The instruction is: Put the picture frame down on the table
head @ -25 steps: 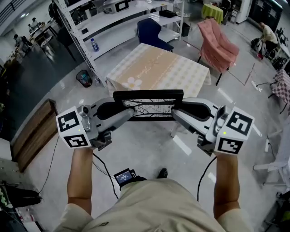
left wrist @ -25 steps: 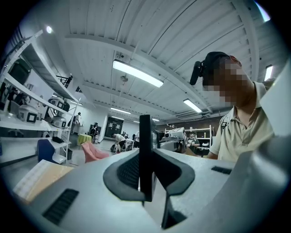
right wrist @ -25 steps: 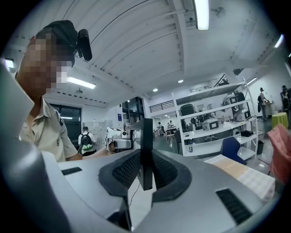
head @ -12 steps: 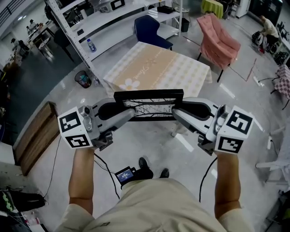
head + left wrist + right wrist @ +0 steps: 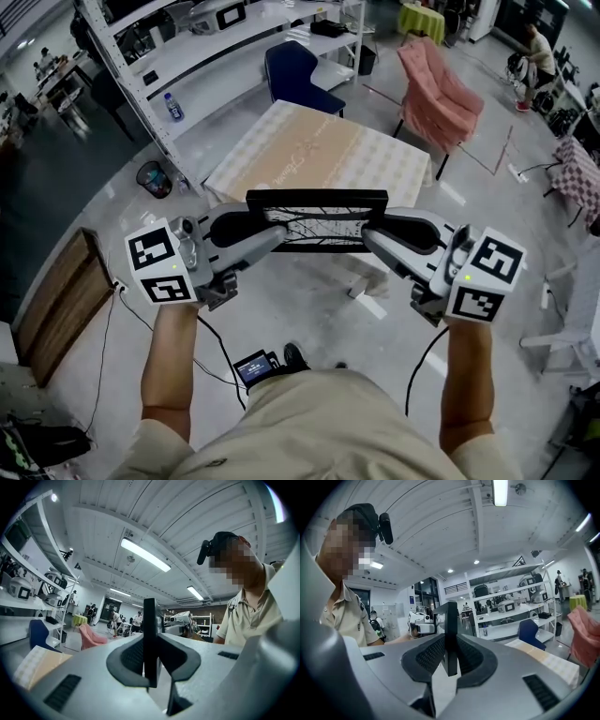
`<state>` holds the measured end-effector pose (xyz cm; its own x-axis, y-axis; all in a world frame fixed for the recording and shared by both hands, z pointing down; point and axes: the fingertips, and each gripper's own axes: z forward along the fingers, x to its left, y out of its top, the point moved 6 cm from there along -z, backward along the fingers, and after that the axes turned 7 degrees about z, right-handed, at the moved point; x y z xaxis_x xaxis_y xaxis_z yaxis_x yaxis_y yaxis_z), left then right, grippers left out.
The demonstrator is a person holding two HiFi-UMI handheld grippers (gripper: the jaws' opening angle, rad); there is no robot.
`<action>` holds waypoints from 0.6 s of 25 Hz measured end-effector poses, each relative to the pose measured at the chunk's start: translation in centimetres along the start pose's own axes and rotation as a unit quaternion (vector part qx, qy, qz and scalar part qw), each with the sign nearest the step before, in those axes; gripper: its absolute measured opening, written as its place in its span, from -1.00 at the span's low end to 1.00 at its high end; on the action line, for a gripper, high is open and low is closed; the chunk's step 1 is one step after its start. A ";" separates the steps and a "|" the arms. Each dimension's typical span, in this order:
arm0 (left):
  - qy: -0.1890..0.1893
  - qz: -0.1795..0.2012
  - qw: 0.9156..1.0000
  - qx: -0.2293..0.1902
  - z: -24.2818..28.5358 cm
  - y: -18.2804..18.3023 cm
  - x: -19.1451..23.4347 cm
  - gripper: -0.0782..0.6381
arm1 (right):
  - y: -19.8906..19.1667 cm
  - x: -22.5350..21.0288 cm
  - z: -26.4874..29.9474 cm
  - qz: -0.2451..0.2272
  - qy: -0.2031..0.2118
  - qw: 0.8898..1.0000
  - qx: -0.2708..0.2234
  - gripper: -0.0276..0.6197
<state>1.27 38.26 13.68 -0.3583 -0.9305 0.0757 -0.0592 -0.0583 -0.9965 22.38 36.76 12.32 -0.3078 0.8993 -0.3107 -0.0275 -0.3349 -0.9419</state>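
1. Since a second earlier, the square table with a beige-and-white checked cloth (image 5: 319, 155) had slid slightly down and left in the head view. The blue chair (image 5: 298, 75) and the water bottle (image 5: 173, 106) had shifted with it. The dark shoe (image 5: 292, 354) below had changed sides.
2. Both grippers and what they carried kept nearly the same place in that view.
3. The black rectangular picture frame (image 5: 317, 221), showing bare dark branches on white, was held level in the air between the two grippers. It was over the grey floor, and in the head view its upper edge overlapped the table's near edge. It was not lying on the cloth.
4. The left gripper (image 5: 267, 234) was clamped on the frame's left end. In the left gripper view, the thin black edge stood upright between the dark ribbed pads (image 5: 131, 656), which were pressed against it.
5. The right gripper (image 5: 370, 239) pinched the frame's right end in the same way. In the right gripper view, its pads (image 5: 466, 656) closed on the black edge.
6. The marker cubes (image 5: 161, 265) sat at the back of each gripper, just ahead of the person's bare forearms.
7. A pink-draped chair (image 5: 439, 94) stood beside the table's far right corner, with white shelving (image 5: 187, 56) to the far left behind it.
8. A wooden panel (image 5: 56, 300) lay on the floor, well to the left.
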 end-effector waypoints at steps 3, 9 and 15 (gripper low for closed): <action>-0.010 -0.003 1.000 -0.007 -1.6 -0.3 2.5 -0.61 | 0.3 -0.5 2.7 -0.001 -0.013 1.000 0.002 -0.70; -0.031 -0.012 0.999 -0.017 -4.4 -0.2 7.2 -0.61 | 1.3 -1.3 7.4 -0.001 -0.037 0.999 0.005 -0.70; -0.043 -0.024 0.999 -0.015 -5.2 -0.8 11.7 -0.61 | 1.9 -4.0 10.7 0.009 -0.046 0.999 0.010 -0.70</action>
<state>-7.69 29.33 15.51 -0.2740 -0.9544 0.1182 -0.1034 -0.0930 -0.9903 13.37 29.53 13.13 -0.3946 0.8637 -0.3136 -0.0392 -0.3568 -0.9334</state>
